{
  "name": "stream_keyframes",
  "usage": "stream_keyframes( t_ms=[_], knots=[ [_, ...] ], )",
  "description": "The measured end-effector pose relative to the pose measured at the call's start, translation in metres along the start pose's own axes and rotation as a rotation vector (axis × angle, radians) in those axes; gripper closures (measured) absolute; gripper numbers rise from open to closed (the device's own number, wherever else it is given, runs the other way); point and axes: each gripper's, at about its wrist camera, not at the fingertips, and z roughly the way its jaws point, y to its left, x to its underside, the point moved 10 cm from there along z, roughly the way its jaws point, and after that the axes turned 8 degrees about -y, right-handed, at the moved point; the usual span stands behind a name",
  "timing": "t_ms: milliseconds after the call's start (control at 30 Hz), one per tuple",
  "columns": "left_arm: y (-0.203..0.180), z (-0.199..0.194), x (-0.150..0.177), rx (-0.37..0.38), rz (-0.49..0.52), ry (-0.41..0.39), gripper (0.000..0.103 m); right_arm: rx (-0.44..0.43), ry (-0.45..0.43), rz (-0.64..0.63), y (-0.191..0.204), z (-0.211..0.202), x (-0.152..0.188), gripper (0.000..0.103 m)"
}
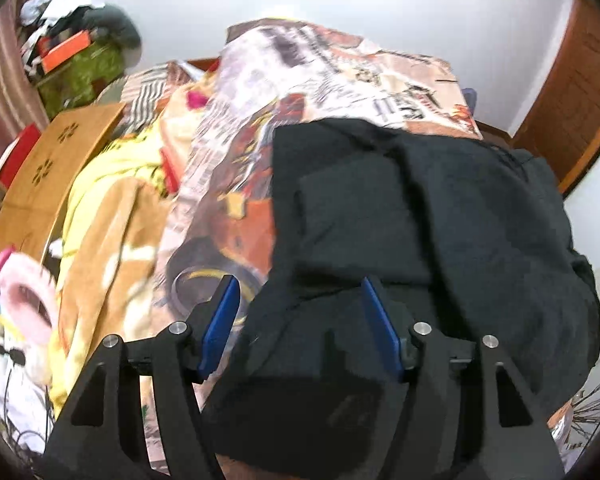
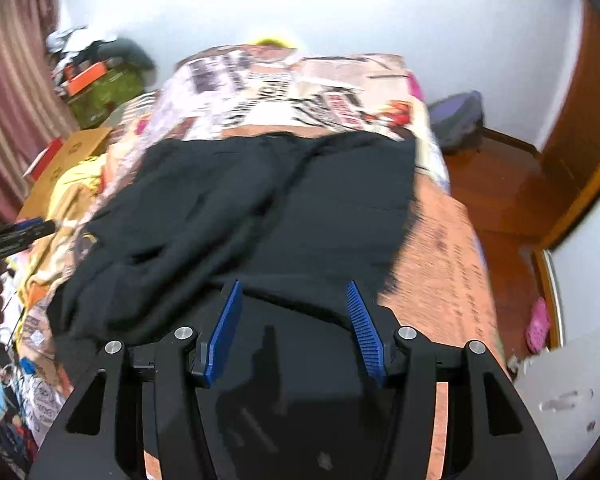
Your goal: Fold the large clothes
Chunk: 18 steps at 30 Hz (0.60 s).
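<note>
Left wrist: left tool point(image 1: 298, 312) open w/ nothing gripped, over black garment point(image 1: 440, 216) on bed point(image 1: 236, 168); right tool point(image 2: 294, 314) likewise open.

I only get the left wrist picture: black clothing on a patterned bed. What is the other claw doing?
Observer: The right claw is open over the near edge of the black garment, with nothing pinched between its blue pads.
Operator: What is beyond the garment's right side?
Observer: A bare strip of orange bedspread, then a wooden floor.
Operator: Is anything on that floor?
Observer: A purple bag by the wall, and a pink shoe closer to us.
</note>
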Motion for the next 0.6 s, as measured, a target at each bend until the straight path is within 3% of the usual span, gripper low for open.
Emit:
stream_keyframes(
  t_ms=[300,600],
  knots=[
    [0.045,0.014,0.073,-0.036,-0.059,0.153,0.041,0.055,0.1,0.188,-0.055,-0.004,0.053,0.049],
    [0.071,0.051,0.132,-0.017,-0.199,0.281,0.04,0.045,0.173,0.168,-0.052,-0.006,0.082,0.049]
  ],
)
